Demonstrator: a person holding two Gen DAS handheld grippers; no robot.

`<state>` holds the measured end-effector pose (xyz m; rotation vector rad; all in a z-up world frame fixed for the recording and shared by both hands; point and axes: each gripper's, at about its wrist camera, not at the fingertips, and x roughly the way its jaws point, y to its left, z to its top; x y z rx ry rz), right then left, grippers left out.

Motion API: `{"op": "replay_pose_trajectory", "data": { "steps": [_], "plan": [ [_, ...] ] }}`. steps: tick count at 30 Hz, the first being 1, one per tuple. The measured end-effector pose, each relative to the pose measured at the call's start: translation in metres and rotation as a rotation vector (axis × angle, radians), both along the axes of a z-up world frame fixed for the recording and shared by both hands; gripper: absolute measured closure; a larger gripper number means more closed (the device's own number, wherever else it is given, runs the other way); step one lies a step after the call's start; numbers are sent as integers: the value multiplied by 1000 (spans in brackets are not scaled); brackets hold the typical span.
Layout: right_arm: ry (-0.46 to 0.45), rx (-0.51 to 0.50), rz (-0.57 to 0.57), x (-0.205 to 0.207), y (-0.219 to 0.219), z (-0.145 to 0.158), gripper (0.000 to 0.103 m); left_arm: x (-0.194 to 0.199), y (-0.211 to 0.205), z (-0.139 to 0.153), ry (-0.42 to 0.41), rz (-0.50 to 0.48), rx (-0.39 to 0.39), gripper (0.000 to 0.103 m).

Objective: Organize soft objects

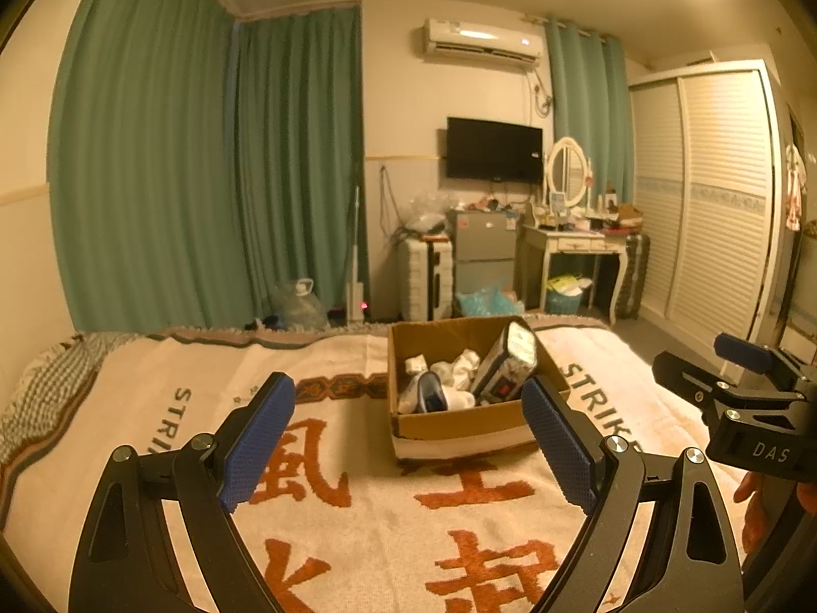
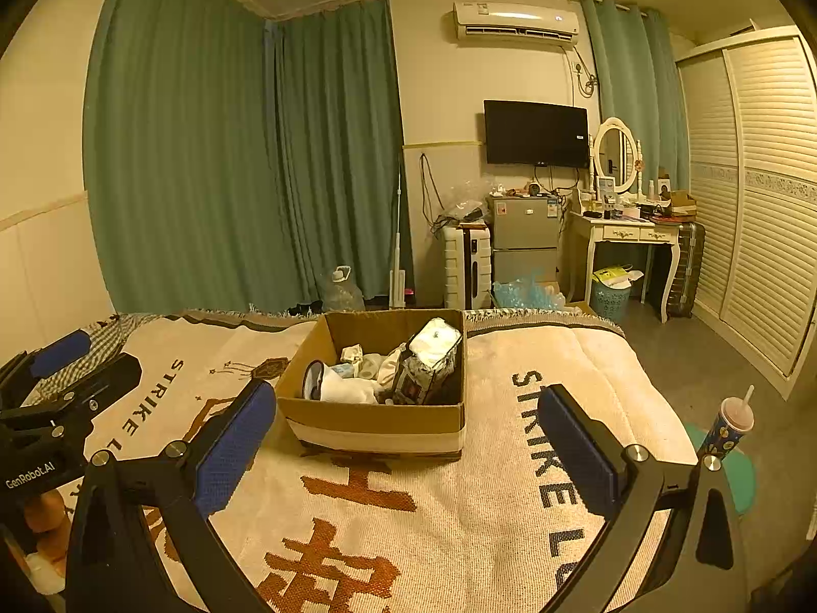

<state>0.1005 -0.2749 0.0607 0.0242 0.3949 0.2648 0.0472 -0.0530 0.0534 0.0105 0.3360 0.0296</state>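
Both the left gripper and right gripper hover over the bed's blanket, jaws spread and empty. The cardboard box of soft white items sits at twelve o'clock ahead.

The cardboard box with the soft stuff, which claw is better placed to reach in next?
Probably the right claw. In its view the cardboard box sits straight ahead between its open fingers. From the left claw, also open and empty, the box lies off toward its right finger. It's a close call.
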Motion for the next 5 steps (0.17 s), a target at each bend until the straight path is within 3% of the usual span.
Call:
{"op": "replay_pose_trajectory", "data": {
  "steps": [5],
  "plan": [
    [3,-3,-3,1,1,-1,0,-1,0,-1,1,-2,-6,11]
  ]
}}
